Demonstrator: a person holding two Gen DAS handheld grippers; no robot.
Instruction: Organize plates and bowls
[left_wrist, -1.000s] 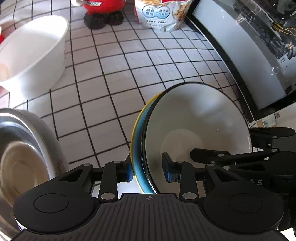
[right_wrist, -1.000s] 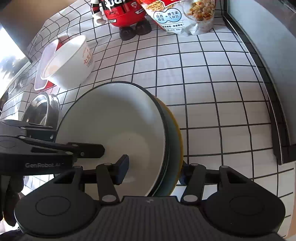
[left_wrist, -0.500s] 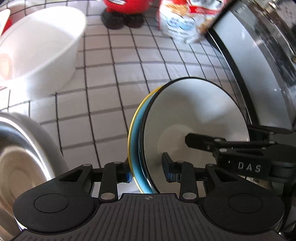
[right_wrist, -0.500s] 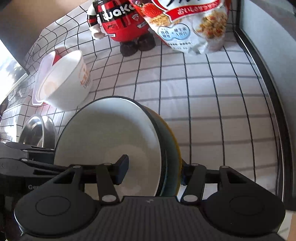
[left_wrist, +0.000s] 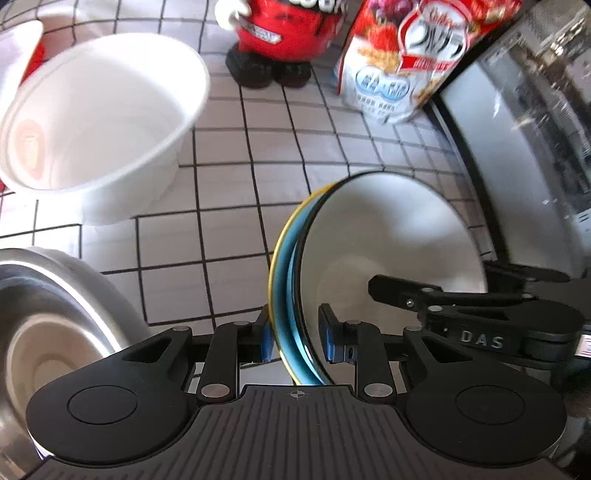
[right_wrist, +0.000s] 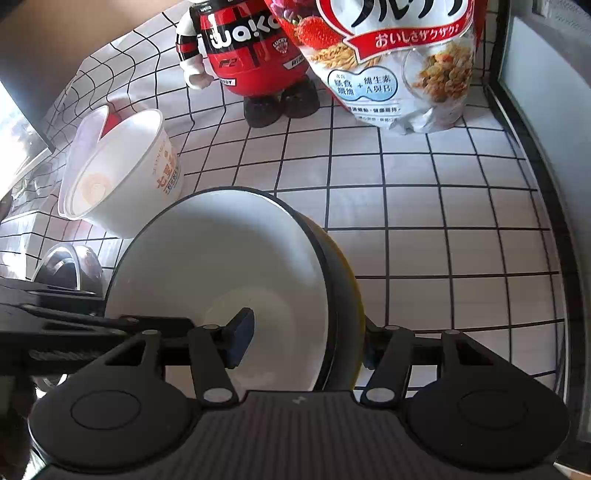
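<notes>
A white bowl (left_wrist: 388, 236) with a black rim sits nested in a blue bowl (left_wrist: 284, 295) with a yellow edge, and the stack is held tilted on edge over the tiled counter. My left gripper (left_wrist: 297, 339) is closing on the stack's left rim, one pad on the yellow outside and one inside the white bowl. In the right wrist view the white bowl (right_wrist: 221, 266) and the yellow edge (right_wrist: 351, 280) lie between the jaws of my right gripper (right_wrist: 304, 347). Those jaws are opening. The inner pad stands off the wall and the outer pad is hidden.
A white paper noodle cup (left_wrist: 96, 122) (right_wrist: 122, 173) stands at the left. A steel bowl (left_wrist: 44, 332) (right_wrist: 66, 266) lies nearer. A red figurine (right_wrist: 251, 48) and a cereal bag (right_wrist: 399, 62) stand at the back. A black-framed appliance (left_wrist: 517, 166) borders the right.
Both grippers and the stacked bowls have moved toward the back; the cup, figurine and cereal bag look closer. The left jaws have narrowed onto the rim.
</notes>
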